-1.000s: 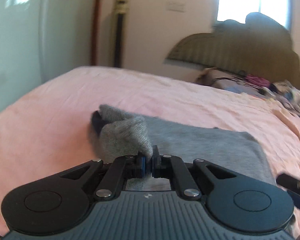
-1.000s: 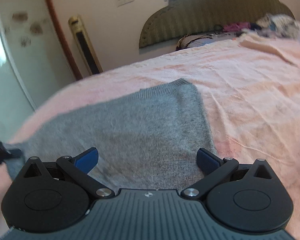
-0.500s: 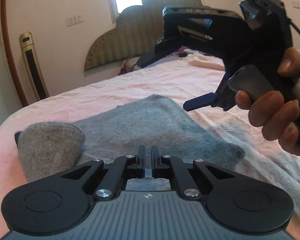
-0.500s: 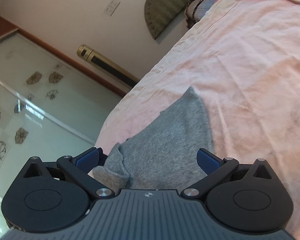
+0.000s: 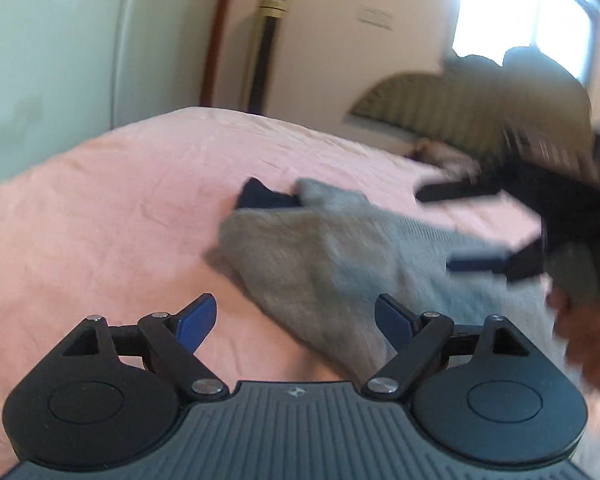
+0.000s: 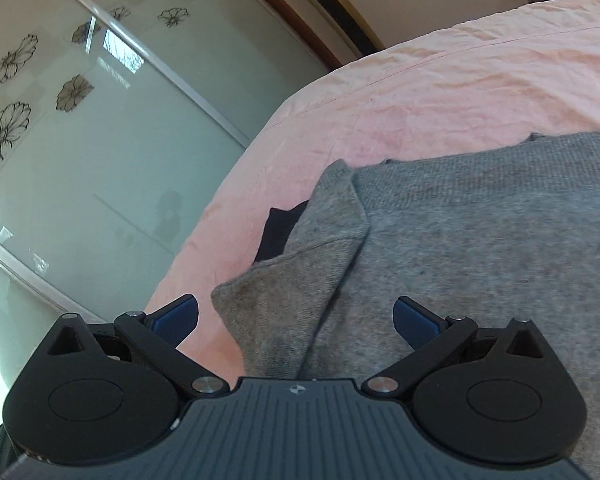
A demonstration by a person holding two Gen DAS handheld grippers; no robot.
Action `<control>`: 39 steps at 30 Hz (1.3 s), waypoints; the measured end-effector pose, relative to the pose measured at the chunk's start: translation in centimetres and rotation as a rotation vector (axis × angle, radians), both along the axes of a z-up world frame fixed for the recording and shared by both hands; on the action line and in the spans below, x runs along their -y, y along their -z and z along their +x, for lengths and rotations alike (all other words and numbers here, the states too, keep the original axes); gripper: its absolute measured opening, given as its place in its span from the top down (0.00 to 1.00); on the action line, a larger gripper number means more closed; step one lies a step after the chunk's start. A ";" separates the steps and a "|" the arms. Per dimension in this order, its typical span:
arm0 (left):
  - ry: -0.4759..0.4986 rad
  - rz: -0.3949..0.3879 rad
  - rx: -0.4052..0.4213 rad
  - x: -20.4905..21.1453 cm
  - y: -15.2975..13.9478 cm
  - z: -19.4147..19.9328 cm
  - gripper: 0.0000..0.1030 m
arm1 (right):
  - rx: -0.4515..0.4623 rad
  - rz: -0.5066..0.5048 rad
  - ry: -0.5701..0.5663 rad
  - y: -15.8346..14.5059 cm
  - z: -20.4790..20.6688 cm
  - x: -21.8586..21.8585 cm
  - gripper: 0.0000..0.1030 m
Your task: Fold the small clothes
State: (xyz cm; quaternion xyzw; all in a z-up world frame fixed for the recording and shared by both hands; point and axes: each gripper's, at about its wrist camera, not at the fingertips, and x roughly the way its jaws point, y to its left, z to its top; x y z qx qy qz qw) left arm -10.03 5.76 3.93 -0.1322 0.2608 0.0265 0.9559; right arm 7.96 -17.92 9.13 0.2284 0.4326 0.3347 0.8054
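Left gripper [image 5: 295,317] is seen with jaws spread, nothing held. Grey garment [image 5: 340,268] is laid centre-frame on the pink bedsheet [image 5: 100,220], one flap folded over. Right gripper [image 6: 296,320], jaws also apart, is held over the garment's folded corner.

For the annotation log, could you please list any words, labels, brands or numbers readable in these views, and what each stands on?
No readable text in either view.
Left gripper: a small embossed emblem on the body, no letters.
Right gripper: the same emblem.
Glass door: flower decals only.
Wall plate: too blurred to read.
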 end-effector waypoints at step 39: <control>0.727 0.273 -0.077 -6.1 -3.5 7.1 0.43 | -0.076 -0.001 0.113 1.7 -0.4 -0.4 0.00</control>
